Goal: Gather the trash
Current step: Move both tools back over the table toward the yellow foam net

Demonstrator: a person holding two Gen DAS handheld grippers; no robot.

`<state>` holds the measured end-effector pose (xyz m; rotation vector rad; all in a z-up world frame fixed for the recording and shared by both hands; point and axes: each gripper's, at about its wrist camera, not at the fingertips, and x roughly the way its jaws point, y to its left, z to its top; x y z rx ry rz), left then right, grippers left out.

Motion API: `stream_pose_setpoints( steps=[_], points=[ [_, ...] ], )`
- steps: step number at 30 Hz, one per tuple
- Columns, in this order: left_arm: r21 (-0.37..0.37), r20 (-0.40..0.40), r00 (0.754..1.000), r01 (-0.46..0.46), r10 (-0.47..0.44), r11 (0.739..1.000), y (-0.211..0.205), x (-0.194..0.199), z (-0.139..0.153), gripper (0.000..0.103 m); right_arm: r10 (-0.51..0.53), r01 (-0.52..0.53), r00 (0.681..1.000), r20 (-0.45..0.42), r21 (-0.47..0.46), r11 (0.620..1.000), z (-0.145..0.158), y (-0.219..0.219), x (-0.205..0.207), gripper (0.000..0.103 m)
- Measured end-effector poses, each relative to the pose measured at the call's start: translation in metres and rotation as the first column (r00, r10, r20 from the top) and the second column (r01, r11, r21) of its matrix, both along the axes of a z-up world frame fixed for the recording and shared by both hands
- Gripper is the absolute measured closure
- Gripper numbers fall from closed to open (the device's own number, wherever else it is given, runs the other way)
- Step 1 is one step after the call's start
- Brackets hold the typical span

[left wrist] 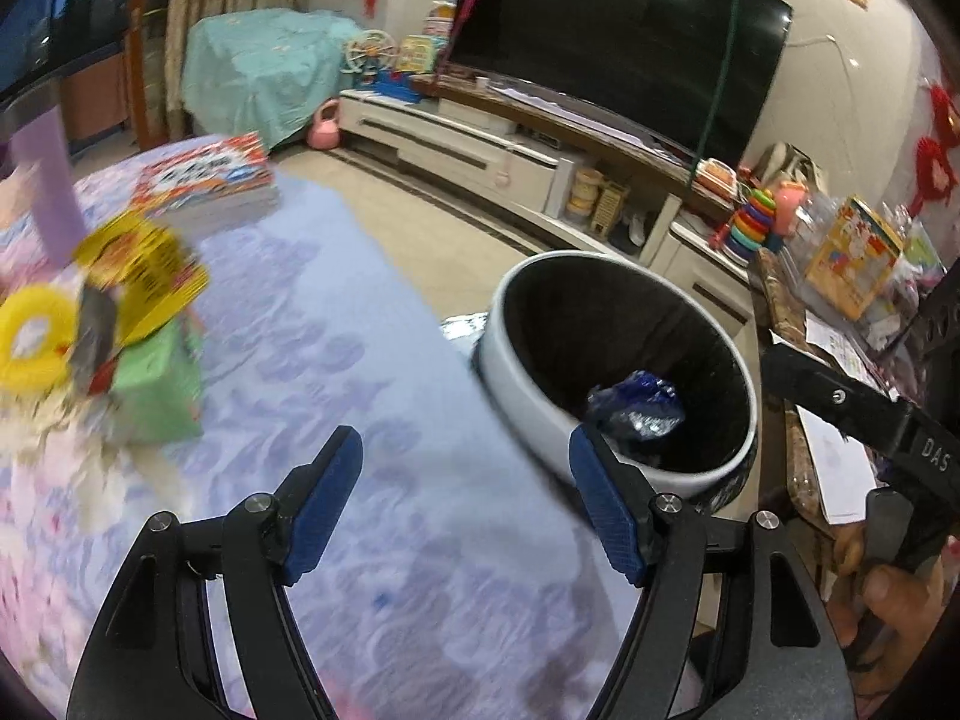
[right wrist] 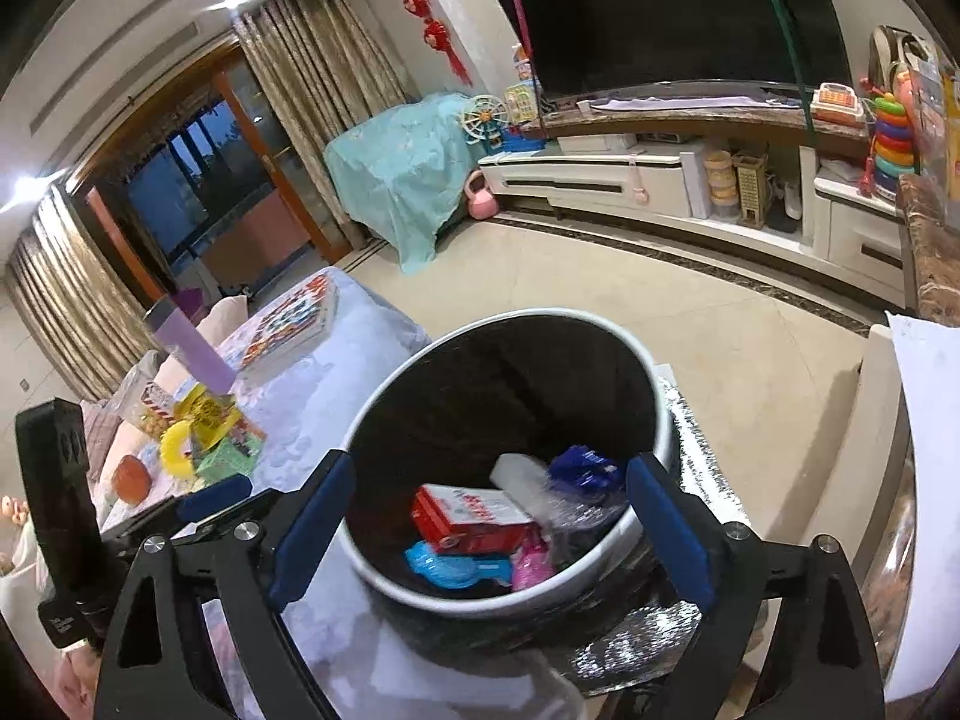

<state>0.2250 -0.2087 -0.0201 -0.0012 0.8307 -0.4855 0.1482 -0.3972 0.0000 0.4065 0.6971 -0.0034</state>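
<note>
A round bin [right wrist: 651,414] with a white rim and black inside stands beside the table. It holds a red and white carton [right wrist: 474,519], a blue wrapper [right wrist: 585,468], a light blue piece [right wrist: 450,567], a pink wrapper [right wrist: 531,561] and clear plastic. My right gripper [right wrist: 489,531] is open and empty above the bin's near rim. My left gripper [left wrist: 465,498] is open and empty over the blue flowered tablecloth [left wrist: 372,324], left of the bin [left wrist: 516,384]. Yellow packaging [left wrist: 150,276] lies on a green box [left wrist: 162,396] at the table's left.
A purple bottle [right wrist: 195,345], a stack of books [left wrist: 210,180] and a yellow ring [left wrist: 30,342] are on the table. A silver foil mat [right wrist: 690,438] lies under the bin. A TV cabinet [right wrist: 660,186] with toys lines the far wall. A marble-topped counter [right wrist: 933,252] stands right.
</note>
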Motion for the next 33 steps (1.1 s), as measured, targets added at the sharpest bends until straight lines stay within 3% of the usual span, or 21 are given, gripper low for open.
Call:
stream_pose_setpoints(
  steps=[9,19,33],
  points=[
    [-0.037,-0.007,0.993,-0.118,0.118,0.992,0.062,-0.021,-0.010,0.030,0.057,-0.058,0.998,0.029,0.021,0.998,0.003,0.040,-0.010,0.010],
    [-0.050,-0.037,0.967,-0.252,0.251,0.966,0.132,-0.032,-0.021,0.030,0.147,-0.148,0.989,0.024,0.041,0.988,-0.005,0.091,-0.008,0.009],
    [-0.038,-0.072,0.931,-0.361,0.357,0.932,0.197,-0.028,-0.037,0.030,0.267,-0.267,0.964,0.001,0.053,0.962,-0.021,0.151,0.006,0.009]
  ],
)
